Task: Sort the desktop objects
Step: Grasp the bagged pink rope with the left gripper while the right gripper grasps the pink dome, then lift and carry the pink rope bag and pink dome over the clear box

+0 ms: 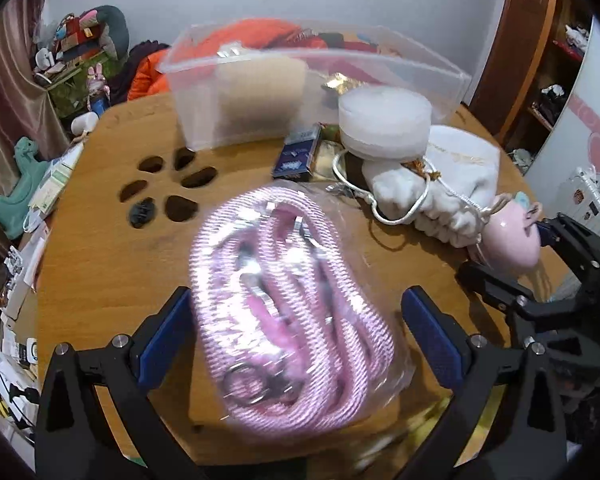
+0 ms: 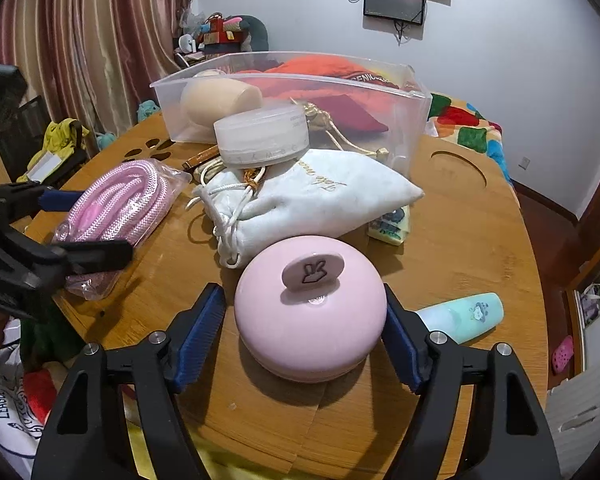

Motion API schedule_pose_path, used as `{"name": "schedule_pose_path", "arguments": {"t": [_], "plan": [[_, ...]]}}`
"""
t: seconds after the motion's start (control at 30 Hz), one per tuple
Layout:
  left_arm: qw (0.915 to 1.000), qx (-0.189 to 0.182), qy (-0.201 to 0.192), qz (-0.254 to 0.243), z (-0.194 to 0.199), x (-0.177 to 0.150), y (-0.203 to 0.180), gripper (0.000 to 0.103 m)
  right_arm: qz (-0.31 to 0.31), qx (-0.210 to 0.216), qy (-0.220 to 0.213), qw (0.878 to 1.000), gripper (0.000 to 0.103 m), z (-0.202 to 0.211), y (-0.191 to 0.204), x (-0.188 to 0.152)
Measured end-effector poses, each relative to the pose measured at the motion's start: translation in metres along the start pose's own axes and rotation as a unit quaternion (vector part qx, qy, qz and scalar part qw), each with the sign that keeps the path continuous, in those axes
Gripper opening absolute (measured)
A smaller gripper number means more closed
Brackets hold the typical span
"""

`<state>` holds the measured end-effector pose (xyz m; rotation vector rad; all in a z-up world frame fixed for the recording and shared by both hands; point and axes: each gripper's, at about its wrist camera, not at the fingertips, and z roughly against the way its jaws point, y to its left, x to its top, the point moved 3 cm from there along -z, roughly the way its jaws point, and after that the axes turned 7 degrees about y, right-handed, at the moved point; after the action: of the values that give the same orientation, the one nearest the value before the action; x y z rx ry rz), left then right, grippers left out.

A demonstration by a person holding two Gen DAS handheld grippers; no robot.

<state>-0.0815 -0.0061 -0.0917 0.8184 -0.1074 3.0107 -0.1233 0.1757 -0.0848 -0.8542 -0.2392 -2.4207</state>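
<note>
A pink braided rope in a clear plastic bag [image 1: 288,304] lies on the wooden table between the fingers of my left gripper [image 1: 296,336], which is open around it; the bag looks blurred. It also shows in the right wrist view [image 2: 120,208]. My right gripper [image 2: 304,332] is open around a round pink case with a bunny tab [image 2: 308,316]; its right pad touches the case, its left pad stands a little apart. A clear plastic bin [image 2: 284,96] stands at the back with a beige cup [image 2: 220,96] and a red pouch inside.
A white drawstring pouch [image 2: 312,200] lies mid-table with a round white container [image 2: 260,136] on it. A blue box [image 1: 296,156], a mint tube [image 2: 460,316] and a small printed packet [image 2: 392,228] also lie there. The table [image 2: 480,240] has paw-shaped cutouts [image 1: 168,188].
</note>
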Motion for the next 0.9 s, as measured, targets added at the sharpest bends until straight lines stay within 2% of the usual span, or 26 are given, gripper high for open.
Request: {"name": "schedule_pose_path", "arguments": {"t": [0.1,0.17,0.23,0.33,0.37,0.47,0.73,0.9], "plan": [[0.9993,0.033,-0.009,-0.015,-0.007,0.0,-0.008,0.103,-0.001,-0.002,-0.001,1.0,0.065,0.001,0.0,-0.001],[0.9989,0.037,-0.025,-0.017,-0.006,-0.001,-0.008,0.103,-0.004,-0.003,-0.003,1.0,0.06,0.001,-0.003,-0.001],[0.9987,0.037,-0.032,-0.013,-0.005,-0.004,-0.005,0.102,-0.01,0.002,-0.005,1.0,0.06,0.001,-0.006,0.0],[0.9983,0.038,-0.044,-0.009,-0.001,-0.006,0.002,0.091,-0.01,0.009,-0.009,1.0,0.06,0.002,-0.006,0.0],[0.9981,0.039,-0.047,-0.012,0.001,-0.006,0.002,0.082,-0.01,0.013,-0.009,1.0,0.06,0.002,-0.005,0.0],[0.9978,0.041,-0.049,-0.016,0.005,-0.006,0.003,0.071,-0.011,0.023,-0.009,1.0,0.06,0.003,-0.003,0.0],[0.9964,0.055,-0.064,-0.009,0.012,-0.009,0.004,0.065,-0.019,0.034,-0.028,0.999,0.06,0.02,-0.004,0.005],[0.9959,0.046,-0.077,0.007,0.023,-0.006,0.014,0.065,-0.028,0.041,-0.051,0.997,0.06,0.039,-0.007,0.015]]}}
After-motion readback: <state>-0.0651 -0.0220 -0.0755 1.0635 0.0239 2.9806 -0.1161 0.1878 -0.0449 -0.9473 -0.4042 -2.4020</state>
